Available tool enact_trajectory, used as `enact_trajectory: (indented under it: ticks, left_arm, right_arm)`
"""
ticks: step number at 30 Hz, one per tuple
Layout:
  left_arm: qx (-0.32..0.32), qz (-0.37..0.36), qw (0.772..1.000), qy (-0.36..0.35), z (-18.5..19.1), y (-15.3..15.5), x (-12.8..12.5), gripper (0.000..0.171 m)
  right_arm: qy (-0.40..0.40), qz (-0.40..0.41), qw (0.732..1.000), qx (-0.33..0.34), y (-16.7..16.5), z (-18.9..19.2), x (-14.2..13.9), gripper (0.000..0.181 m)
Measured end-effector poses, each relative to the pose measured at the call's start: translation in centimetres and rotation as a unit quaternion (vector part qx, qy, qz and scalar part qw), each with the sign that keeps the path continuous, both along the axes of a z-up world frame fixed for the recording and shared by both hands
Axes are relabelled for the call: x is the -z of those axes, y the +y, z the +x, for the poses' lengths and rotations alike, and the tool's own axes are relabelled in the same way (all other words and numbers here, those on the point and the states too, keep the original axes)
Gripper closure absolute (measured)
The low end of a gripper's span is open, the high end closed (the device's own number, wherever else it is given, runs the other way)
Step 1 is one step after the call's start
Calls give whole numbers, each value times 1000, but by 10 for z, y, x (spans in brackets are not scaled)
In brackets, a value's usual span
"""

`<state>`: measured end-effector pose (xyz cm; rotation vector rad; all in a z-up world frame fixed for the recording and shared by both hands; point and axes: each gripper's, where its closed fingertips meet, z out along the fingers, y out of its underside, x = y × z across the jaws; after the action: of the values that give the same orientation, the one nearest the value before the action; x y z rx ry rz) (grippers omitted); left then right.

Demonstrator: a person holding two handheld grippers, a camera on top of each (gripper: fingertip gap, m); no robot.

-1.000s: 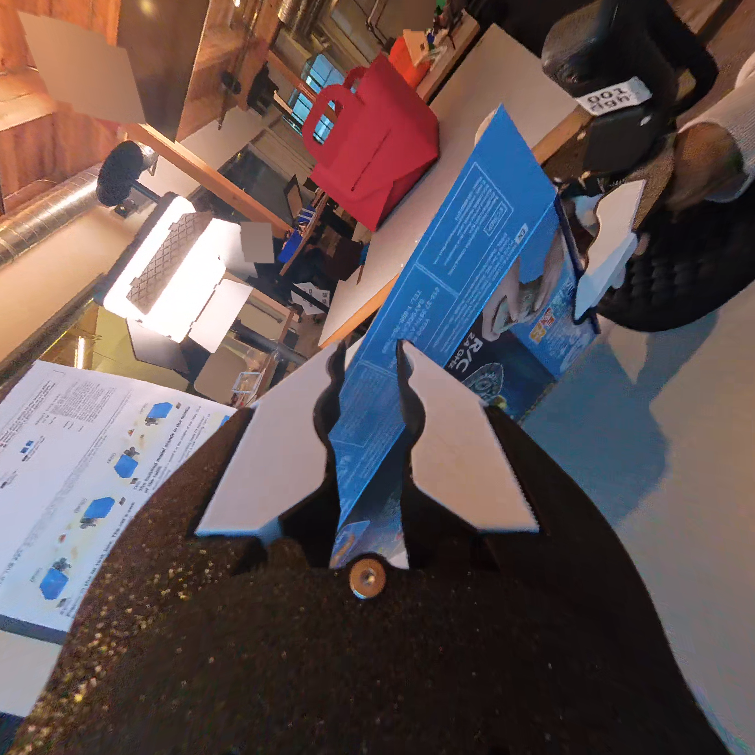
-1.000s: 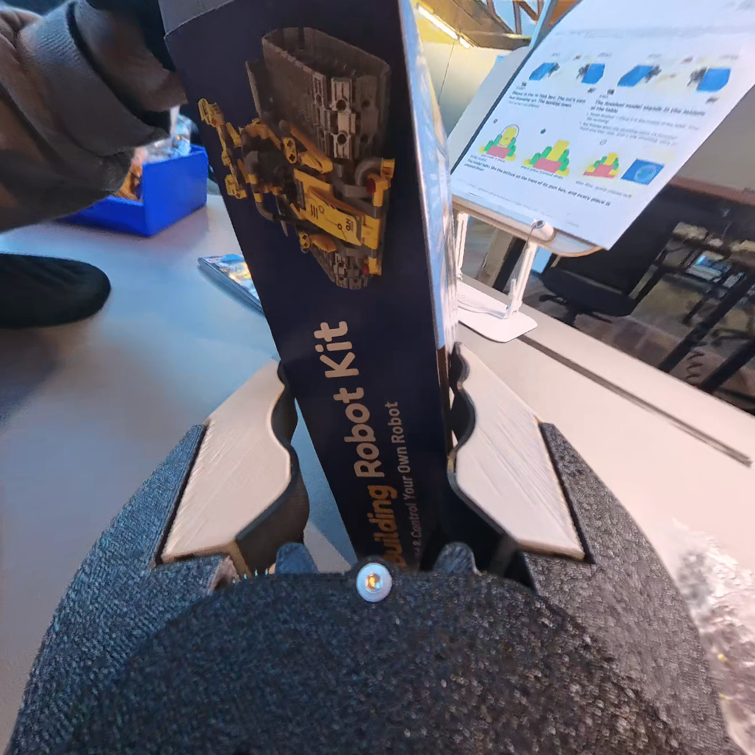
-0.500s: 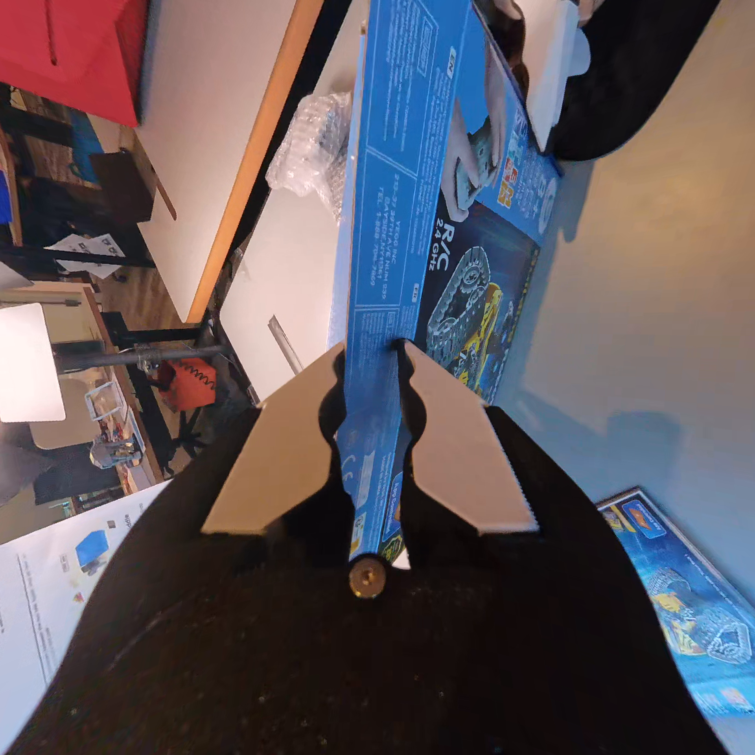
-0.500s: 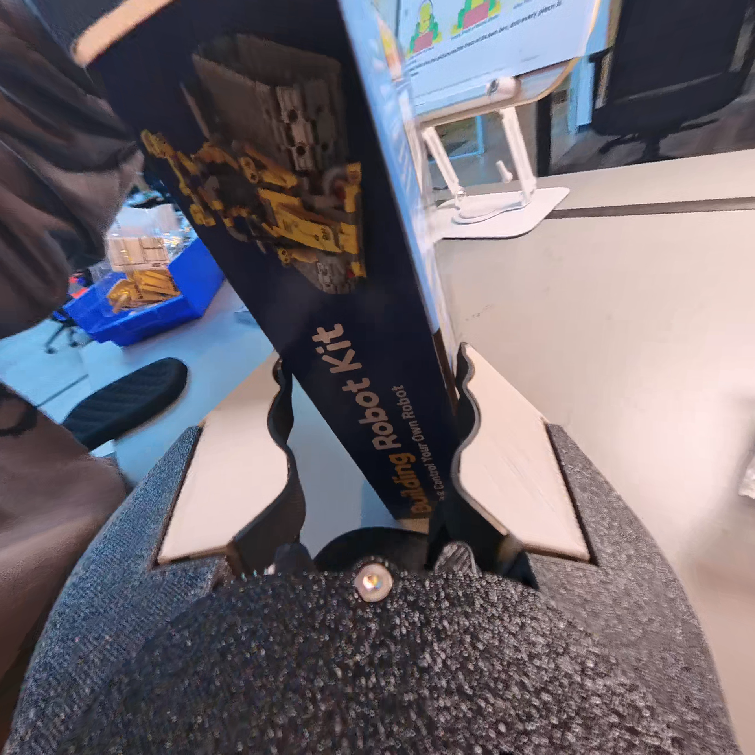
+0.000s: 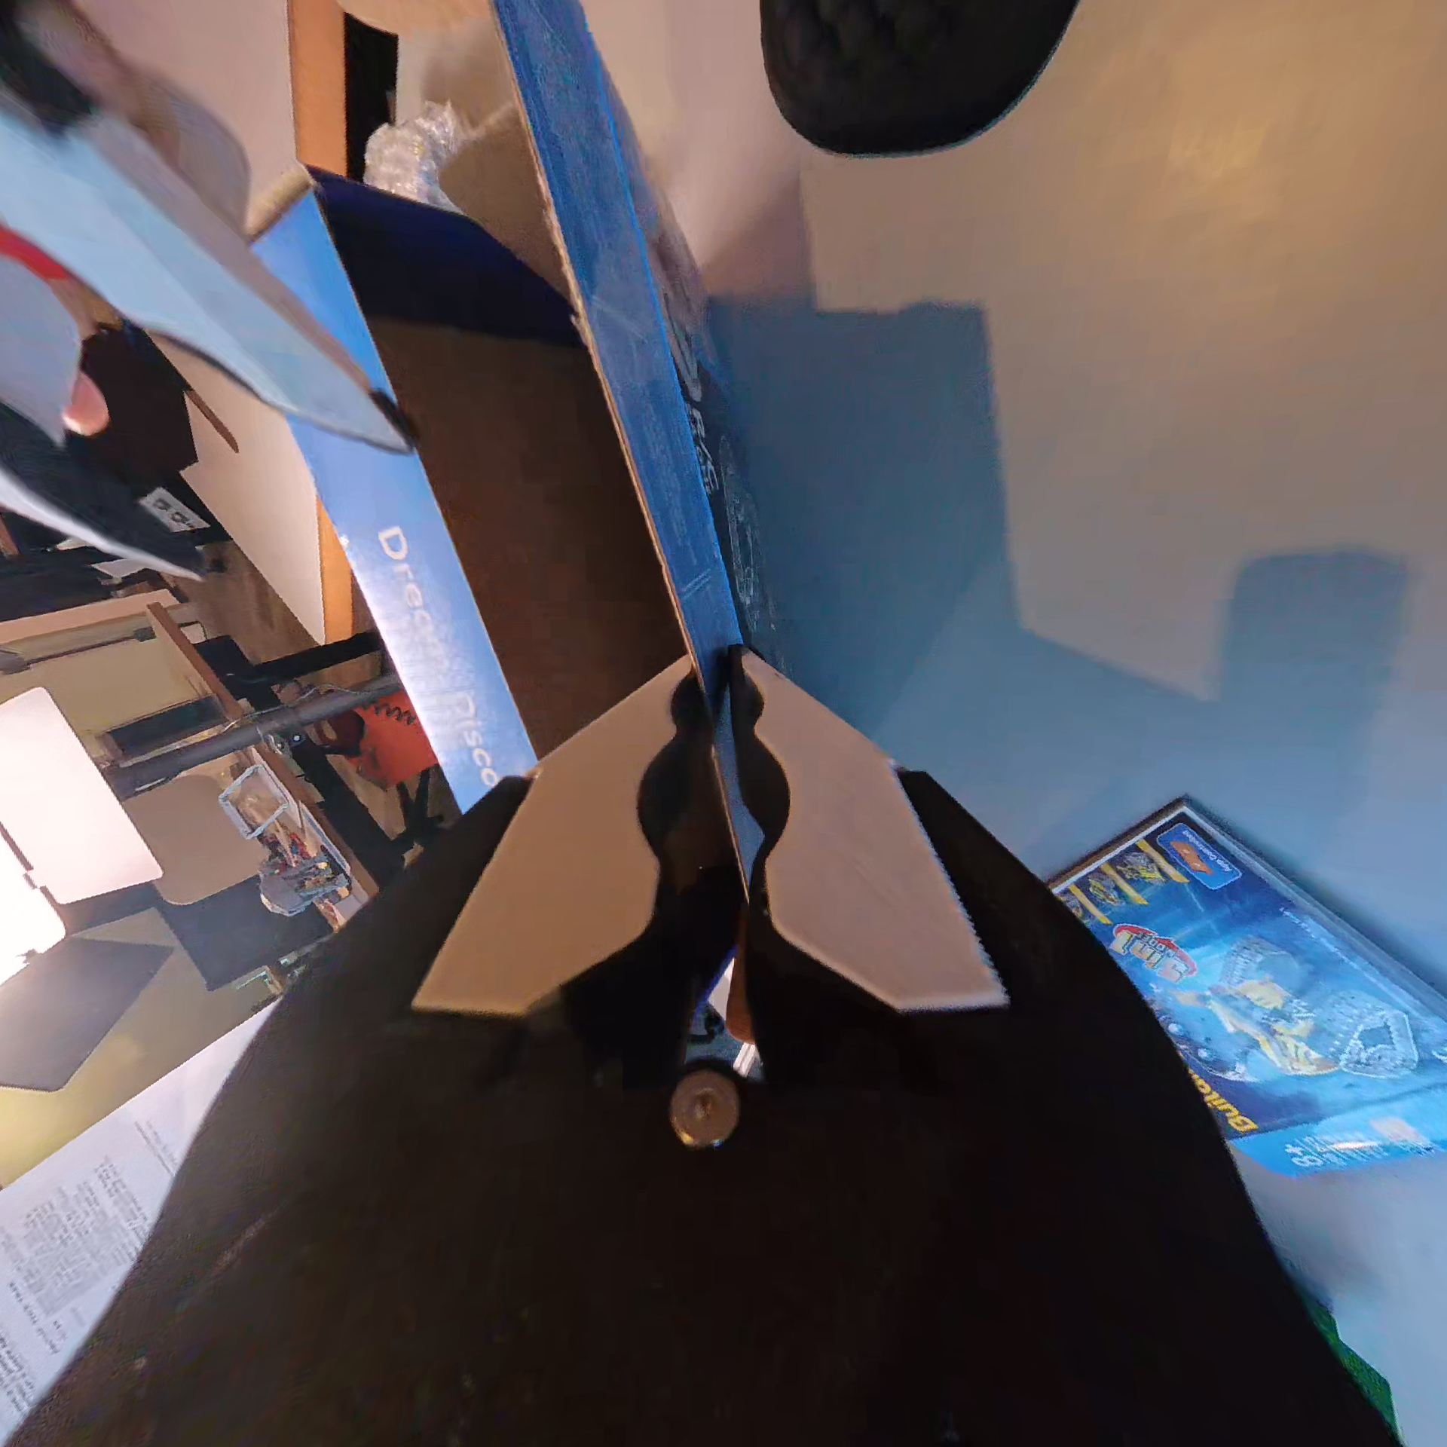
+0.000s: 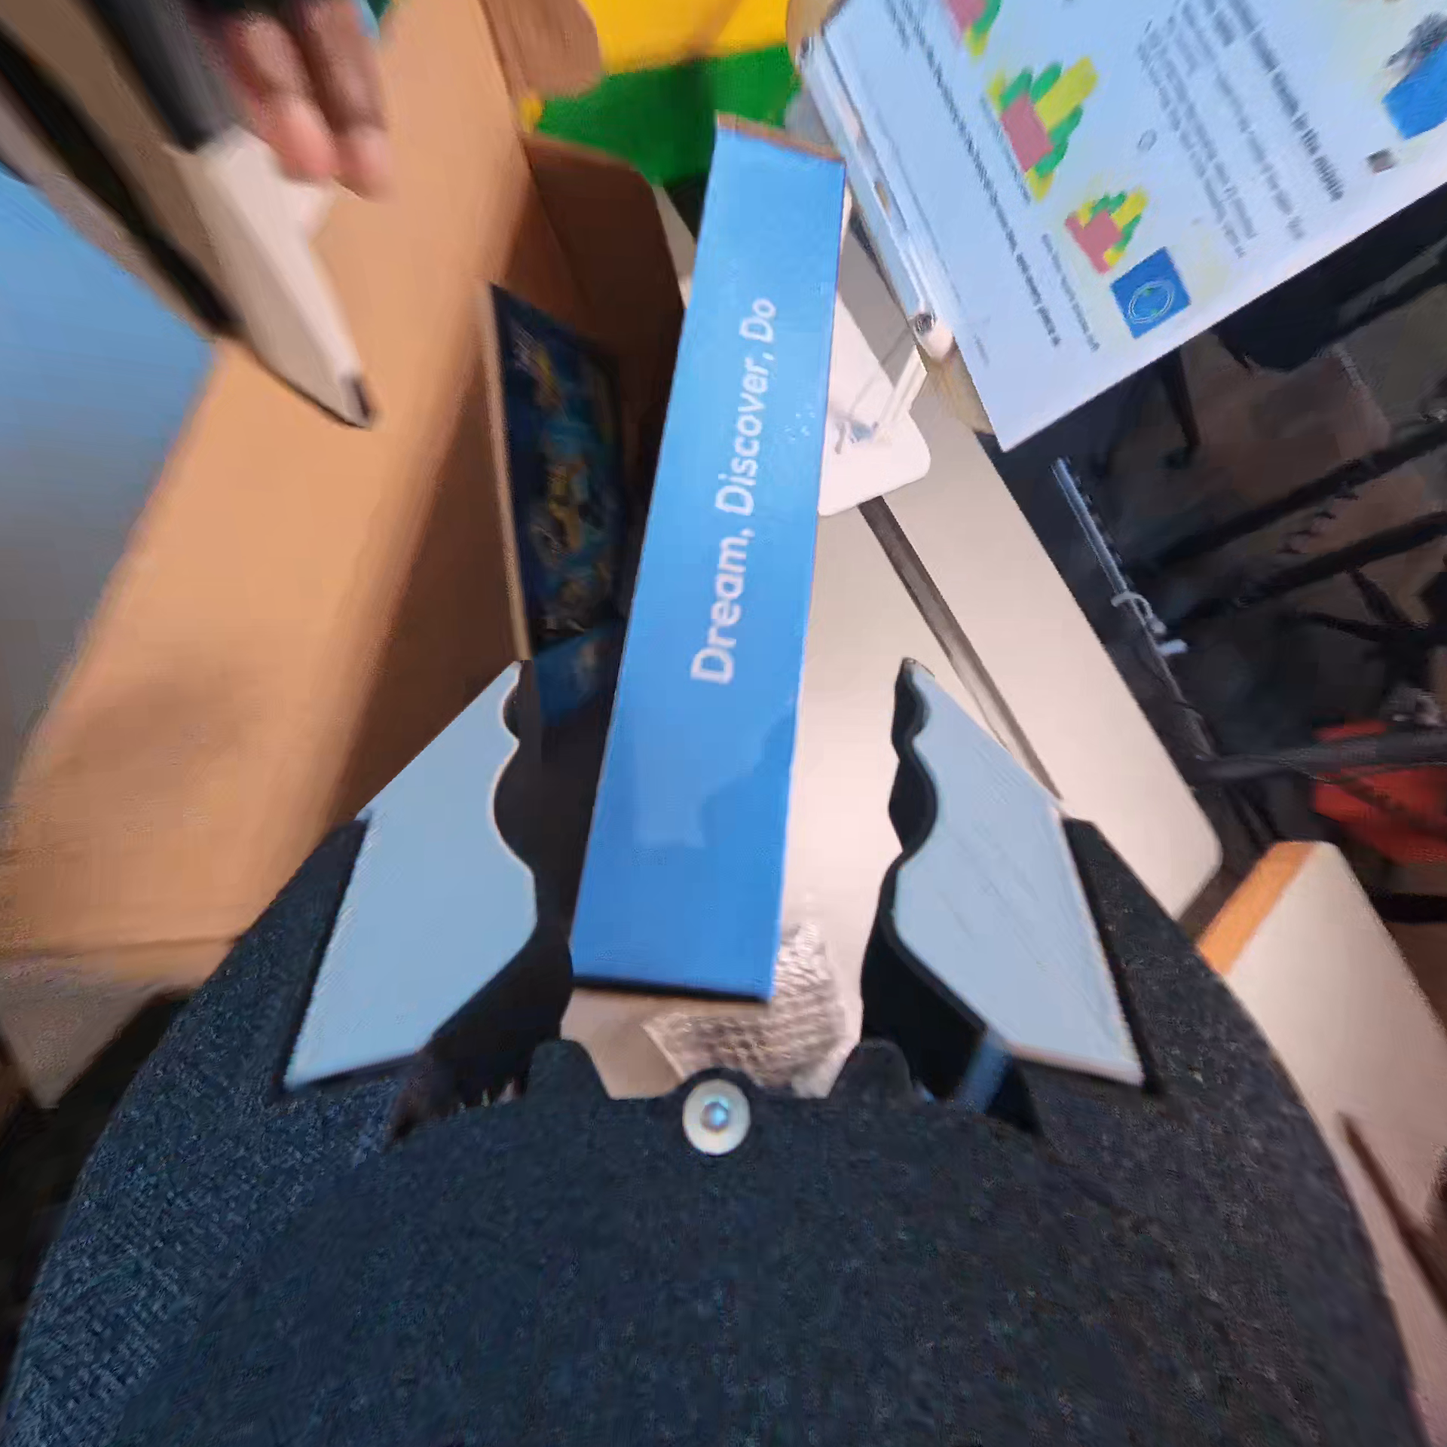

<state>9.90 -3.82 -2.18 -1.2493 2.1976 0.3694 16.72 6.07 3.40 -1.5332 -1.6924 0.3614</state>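
An open blue printed cardboard box (image 5: 626, 376), brown and bare inside, is held off a pale table. The left gripper (image 5: 716, 665) is clamped on the thin edge of one blue side wall. The box's long narrow blue side panel (image 6: 705, 626) with white lettering runs between the spread fingers of the right gripper (image 6: 709, 681); whether they touch it cannot be told
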Motion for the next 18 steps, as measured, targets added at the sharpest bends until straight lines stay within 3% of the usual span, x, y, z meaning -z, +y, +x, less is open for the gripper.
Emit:
enact_trajectory:
  ticks: [1,3,4,7,14,18]
  left_arm:
    - [3,3,1000,2,0,-5,1,169]
    - [0,7,1000,5,-2,-16,1,169]
    - [-3,11,1000,4,-6,-22,1,169]
    - [-22,16,1000,-12,-28,-44,3,170]
    - [-102,52,988,-102,-98,-64,-12,166]
    - [-166,68,971,-158,-146,-59,-10,162]
  right_arm:
    - [-50,13,999,5,14,-10,10,91]
    - [-169,-48,984,11,29,-14,48,86]
    - [-191,-108,976,11,30,-18,59,89]
    - [-230,-108,966,36,62,-10,76,103]
    - [-146,-281,943,101,68,20,100,102]
    - [-63,-409,898,147,42,50,127,94]
